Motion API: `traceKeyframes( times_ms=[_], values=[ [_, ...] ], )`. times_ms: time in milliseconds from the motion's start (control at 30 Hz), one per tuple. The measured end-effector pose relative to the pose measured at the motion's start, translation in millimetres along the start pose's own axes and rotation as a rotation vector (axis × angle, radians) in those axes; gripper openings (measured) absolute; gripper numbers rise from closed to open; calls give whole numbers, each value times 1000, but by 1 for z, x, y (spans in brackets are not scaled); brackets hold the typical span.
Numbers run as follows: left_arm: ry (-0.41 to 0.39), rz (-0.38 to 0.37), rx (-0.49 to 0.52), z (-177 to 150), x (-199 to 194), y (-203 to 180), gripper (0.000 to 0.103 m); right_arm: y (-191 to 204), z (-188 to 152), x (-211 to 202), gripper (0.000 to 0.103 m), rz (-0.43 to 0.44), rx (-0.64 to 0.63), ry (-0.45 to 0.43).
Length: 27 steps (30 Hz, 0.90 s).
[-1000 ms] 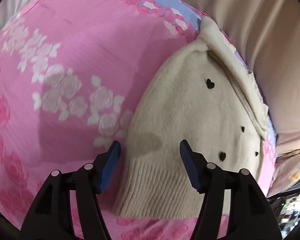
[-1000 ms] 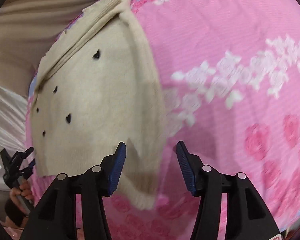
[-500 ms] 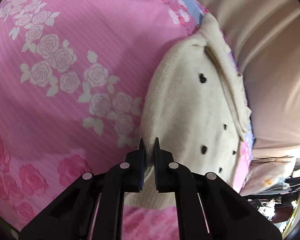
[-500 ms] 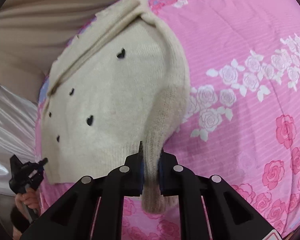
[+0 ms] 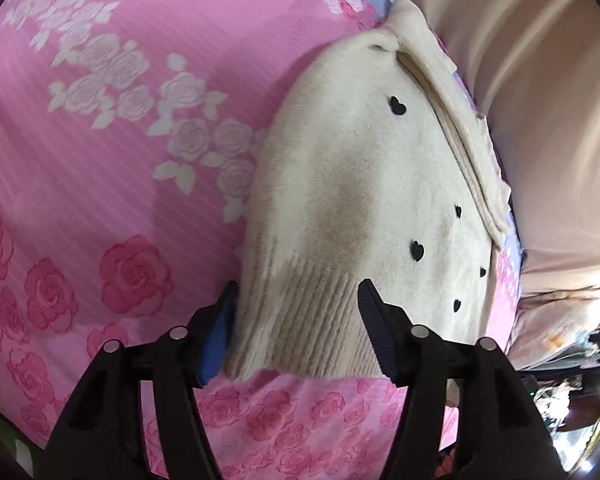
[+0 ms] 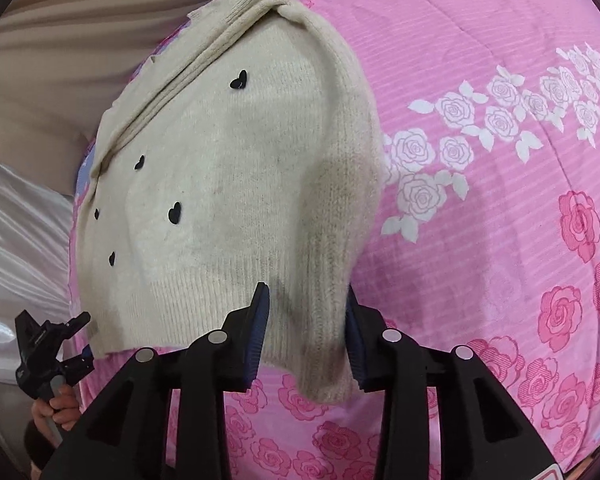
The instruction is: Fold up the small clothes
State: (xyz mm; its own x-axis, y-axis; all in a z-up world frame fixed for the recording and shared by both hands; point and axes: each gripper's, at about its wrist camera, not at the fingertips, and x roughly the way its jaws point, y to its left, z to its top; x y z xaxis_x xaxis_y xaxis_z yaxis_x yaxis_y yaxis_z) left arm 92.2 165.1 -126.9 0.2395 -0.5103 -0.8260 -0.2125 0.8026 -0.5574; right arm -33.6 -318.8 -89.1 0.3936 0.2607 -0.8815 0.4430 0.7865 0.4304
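Note:
A small cream knit sweater (image 5: 364,184) with black heart buttons lies folded on a pink rose-print bedspread (image 5: 100,160). It also shows in the right wrist view (image 6: 236,168). My left gripper (image 5: 296,328) is open, its jaws straddling the ribbed hem at the sweater's left edge. My right gripper (image 6: 306,332) is open, its jaws either side of the folded sleeve cuff at the sweater's right edge. The left gripper (image 6: 56,344) also appears at the lower left of the right wrist view, held in a hand.
A beige sheet (image 5: 540,100) lies beyond the bedspread's far edge, also seen in the right wrist view (image 6: 60,60). Shiny white plastic (image 6: 16,220) sits at the left. Clutter (image 5: 580,360) lies past the bed's right side.
Both grippers were open, shut on the sweater's hem half a second ago, and now stand open again. The sweater's edges lie flatter on the bedspread.

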Motion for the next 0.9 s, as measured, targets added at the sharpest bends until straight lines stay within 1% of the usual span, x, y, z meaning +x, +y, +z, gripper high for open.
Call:
traceKeyframes(
  times_ms=[33,67,133,200,300,333,433,500,567,633,700,733,767,800,833,867,900],
  values=[
    [22,-31,-3,3,4,-1,11,-1,1,1,18,10,4,8],
    [57,-63,-32,6,10,2,8,-3,2,0,11,23,18,10],
    [58,-86,-80,7,5,5,7,-3,4,-14,11,55,28,-29],
    [44,-94,-60,5,-9,1,7,-4,4,-40,10,80,12,-74],
    [35,-110,-20,-3,-39,-5,6,-10,0,-70,9,86,-8,-105],
    [42,-128,-19,-7,-49,-6,6,-14,-3,-82,9,87,-12,-113],
    [71,-142,-4,-24,-66,-9,6,-26,-12,-105,9,62,-16,-120],
    [105,-131,8,-41,-72,-11,6,-37,-23,-112,9,49,-8,-98],
    [152,-111,-4,-60,-75,-5,6,-48,-41,-117,9,23,-17,-48],
    [217,-67,0,-85,-77,0,6,-58,-64,-117,9,-15,-34,23],
    [278,-22,15,-112,-84,3,6,-73,-87,-121,9,-17,-17,88],
    [290,-10,13,-117,-89,3,6,-78,-95,-127,9,-5,-6,99],
    [283,-6,9,-120,-98,2,6,-80,-99,-134,9,19,10,99],
    [268,-9,11,-119,-106,-1,6,-79,-99,-148,9,60,23,75],
    [228,-23,12,-113,-119,-9,6,-76,-94,-157,9,90,25,43],
    [191,-51,8,-105,-128,-17,6,-70,-82,-169,9,127,23,-8],
    [132,-99,13,-91,-139,-33,6,-62,-67,-178,9,161,22,-60]
  ],
)
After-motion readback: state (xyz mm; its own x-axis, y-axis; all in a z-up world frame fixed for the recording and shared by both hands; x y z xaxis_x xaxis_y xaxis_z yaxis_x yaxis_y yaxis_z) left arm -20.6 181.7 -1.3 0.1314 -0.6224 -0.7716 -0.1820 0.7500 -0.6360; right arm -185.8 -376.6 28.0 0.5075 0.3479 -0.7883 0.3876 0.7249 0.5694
